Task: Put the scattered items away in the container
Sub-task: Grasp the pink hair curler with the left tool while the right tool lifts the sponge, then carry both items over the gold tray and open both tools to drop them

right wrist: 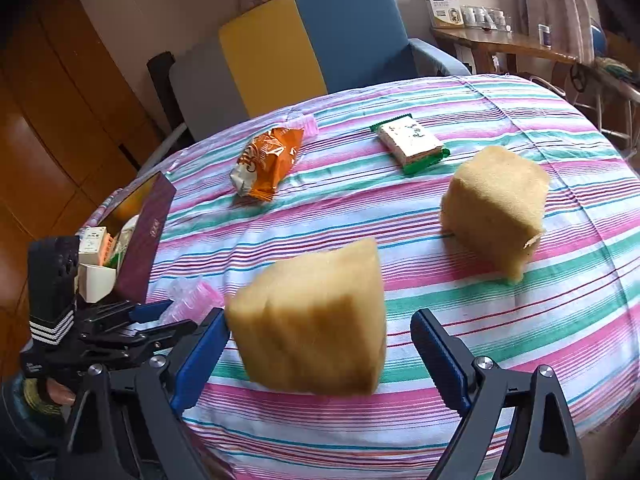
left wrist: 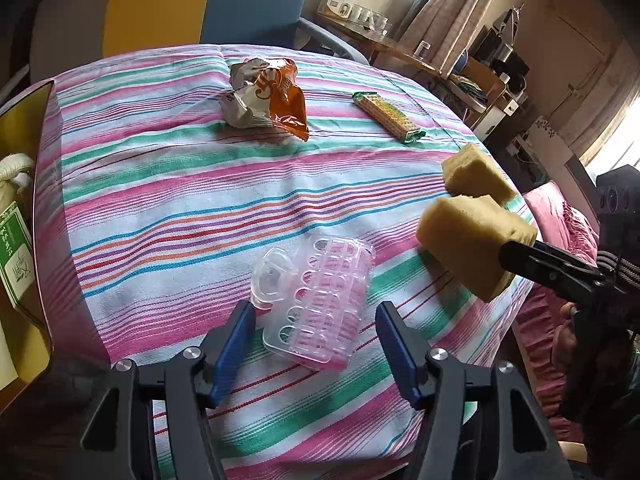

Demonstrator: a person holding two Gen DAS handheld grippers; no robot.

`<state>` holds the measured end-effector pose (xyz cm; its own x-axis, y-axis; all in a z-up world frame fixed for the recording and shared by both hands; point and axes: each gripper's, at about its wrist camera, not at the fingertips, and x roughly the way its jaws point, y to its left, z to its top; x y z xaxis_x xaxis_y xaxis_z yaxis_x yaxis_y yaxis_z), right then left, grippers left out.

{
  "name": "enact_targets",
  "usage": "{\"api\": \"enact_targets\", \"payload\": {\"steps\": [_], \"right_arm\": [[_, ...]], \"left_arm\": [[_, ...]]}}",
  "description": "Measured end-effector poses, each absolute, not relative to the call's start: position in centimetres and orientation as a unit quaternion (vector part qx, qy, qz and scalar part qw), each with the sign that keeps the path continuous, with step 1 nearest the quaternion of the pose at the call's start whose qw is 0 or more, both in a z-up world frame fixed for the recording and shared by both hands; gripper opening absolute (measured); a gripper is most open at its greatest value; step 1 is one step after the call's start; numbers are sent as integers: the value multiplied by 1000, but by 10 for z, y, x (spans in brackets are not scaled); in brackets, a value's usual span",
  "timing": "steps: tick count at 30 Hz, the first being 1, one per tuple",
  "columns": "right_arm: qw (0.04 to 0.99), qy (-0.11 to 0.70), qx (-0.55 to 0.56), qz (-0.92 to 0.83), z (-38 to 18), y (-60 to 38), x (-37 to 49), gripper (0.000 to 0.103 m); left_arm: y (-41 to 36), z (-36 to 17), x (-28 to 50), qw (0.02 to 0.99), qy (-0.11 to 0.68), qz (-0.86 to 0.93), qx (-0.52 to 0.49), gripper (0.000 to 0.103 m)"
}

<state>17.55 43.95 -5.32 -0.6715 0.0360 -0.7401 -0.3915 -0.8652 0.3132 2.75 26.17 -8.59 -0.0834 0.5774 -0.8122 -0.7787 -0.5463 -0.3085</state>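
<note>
A clear pink plastic blister pack (left wrist: pixel 320 304) lies on the striped tablecloth between the open jaws of my left gripper (left wrist: pixel 316 340), which is empty. A yellow sponge (right wrist: pixel 316 324) sits between the fingers of my right gripper (right wrist: pixel 320 344); a gap shows on its right side. The same sponge (left wrist: pixel 476 240) shows in the left wrist view on the black gripper tip. A second sponge (right wrist: pixel 496 204) rests on the cloth. An orange snack bag (left wrist: pixel 268 96) and a green cracker packet (left wrist: pixel 390 116) lie farther back. The box container (right wrist: pixel 144 232) stands at the table's left edge.
The round table (right wrist: pixel 480 320) has a pink, green and white striped cloth. A blue and yellow chair (right wrist: pixel 312 40) stands behind it. A wooden side table (right wrist: pixel 504 44) with boxes is at the back right. The container holds small cartons (right wrist: pixel 96 248).
</note>
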Motion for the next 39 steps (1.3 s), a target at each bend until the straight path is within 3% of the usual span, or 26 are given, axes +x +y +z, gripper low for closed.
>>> {"api": "enact_targets", "payload": {"steps": [3, 8, 15, 18, 20, 21, 22, 39], "right_arm": [[116, 221, -395, 884, -54, 435, 173, 93], [135, 196, -403, 884, -50, 424, 175, 93], [150, 203, -416, 874, -60, 412, 174, 92], [154, 193, -426, 870, -65, 406, 170, 86], [161, 178, -433, 869, -67, 401, 168, 82], [169, 165, -434, 869, -68, 400, 168, 74], [173, 158, -433, 870, -68, 399, 168, 74], [121, 146, -421, 887, -54, 377, 153, 71]], "left_arm": [[262, -87, 30, 470, 103, 730, -486, 66], [265, -88, 34, 479, 101, 729, -479, 81], [270, -89, 44, 476, 133, 738, -460, 81], [269, -88, 44, 470, 139, 744, -455, 75], [267, -87, 43, 464, 141, 750, -450, 57], [267, -87, 43, 464, 143, 751, -448, 54], [266, -87, 43, 464, 146, 752, -445, 46], [222, -50, 33, 452, 61, 783, -423, 45]]}}
